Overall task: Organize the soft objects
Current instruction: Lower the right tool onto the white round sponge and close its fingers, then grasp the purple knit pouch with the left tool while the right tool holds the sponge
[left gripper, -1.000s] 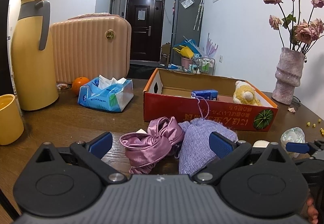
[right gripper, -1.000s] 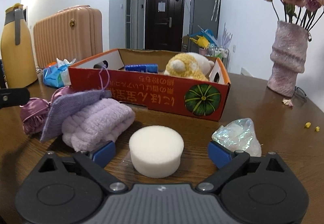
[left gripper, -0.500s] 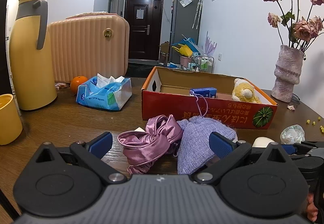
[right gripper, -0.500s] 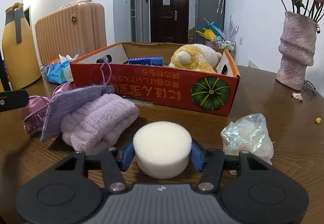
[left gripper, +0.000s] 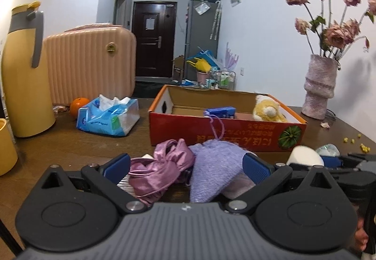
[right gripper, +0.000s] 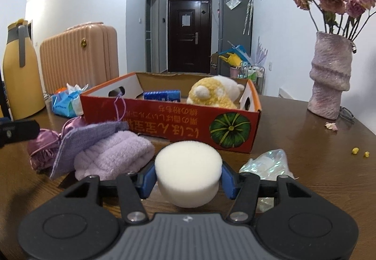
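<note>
Wooden table (right gripper: 317,177): right gripper (right gripper: 188,176) fingers clamp white sponge (right gripper: 188,170); left gripper (left gripper: 186,164) fingers apart.

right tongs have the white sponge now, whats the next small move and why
Probably carry the white sponge up and forward over the near wall of the red cardboard box, then let go. The right tongs are shut on it, and the plush toy already lies inside that box. The left tongs hang open near the purple cloths, out of the way.

Each black hand-held gripper (right gripper: 188,176) has blue pads (right gripper: 145,178) and silver screws.
</note>
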